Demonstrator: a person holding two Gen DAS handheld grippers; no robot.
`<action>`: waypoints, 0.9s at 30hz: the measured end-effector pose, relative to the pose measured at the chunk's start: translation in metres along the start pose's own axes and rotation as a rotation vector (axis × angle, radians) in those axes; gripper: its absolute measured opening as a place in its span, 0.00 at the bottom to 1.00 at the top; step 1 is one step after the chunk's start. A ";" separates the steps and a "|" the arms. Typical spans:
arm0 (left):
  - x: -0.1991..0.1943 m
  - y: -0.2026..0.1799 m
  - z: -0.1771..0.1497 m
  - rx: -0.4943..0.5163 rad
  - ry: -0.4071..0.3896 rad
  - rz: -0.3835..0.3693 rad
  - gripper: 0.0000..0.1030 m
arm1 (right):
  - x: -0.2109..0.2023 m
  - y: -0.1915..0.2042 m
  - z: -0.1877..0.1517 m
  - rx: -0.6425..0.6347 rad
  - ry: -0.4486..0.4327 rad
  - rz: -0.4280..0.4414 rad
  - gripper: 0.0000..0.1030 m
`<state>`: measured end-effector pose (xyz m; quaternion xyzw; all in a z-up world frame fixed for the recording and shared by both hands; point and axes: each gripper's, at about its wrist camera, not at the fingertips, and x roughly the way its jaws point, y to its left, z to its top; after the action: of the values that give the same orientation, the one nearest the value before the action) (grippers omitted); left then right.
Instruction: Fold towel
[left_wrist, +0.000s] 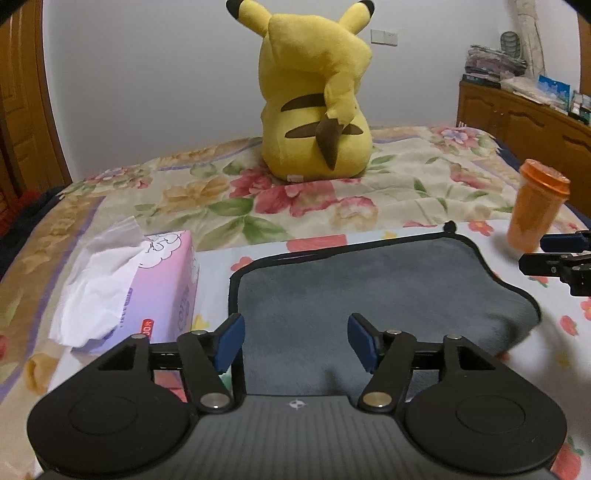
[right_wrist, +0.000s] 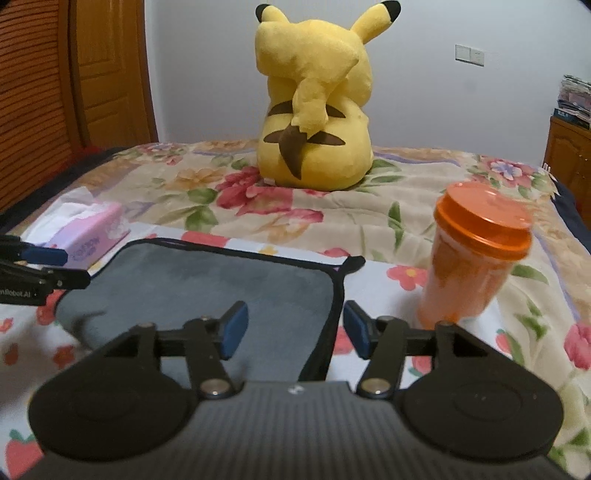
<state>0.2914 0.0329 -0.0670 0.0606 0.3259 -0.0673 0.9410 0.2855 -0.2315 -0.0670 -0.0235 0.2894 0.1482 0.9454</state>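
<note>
Left gripper and right gripper: jaws apart, holding nothing. Grey, black-edged towel lies folded on the bed, bulging at its right edge.

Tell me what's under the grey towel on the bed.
The grey towel lies on a white strawberry-print sheet, which shows all around its edges over the floral quilt. Whatever lies directly beneath the towel's middle is covered and cannot be seen.
</note>
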 end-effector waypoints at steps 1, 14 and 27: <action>-0.005 -0.001 -0.001 0.002 -0.001 -0.002 0.69 | -0.005 0.001 -0.001 0.002 -0.003 -0.002 0.67; -0.063 -0.013 -0.022 -0.001 -0.019 -0.010 0.94 | -0.053 0.004 -0.016 0.013 -0.008 -0.026 1.00; -0.112 -0.030 -0.032 0.013 -0.039 -0.023 1.00 | -0.092 0.009 -0.025 0.038 -0.020 -0.042 1.00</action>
<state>0.1800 0.0182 -0.0244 0.0618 0.3075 -0.0815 0.9460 0.1969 -0.2509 -0.0364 -0.0101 0.2822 0.1231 0.9514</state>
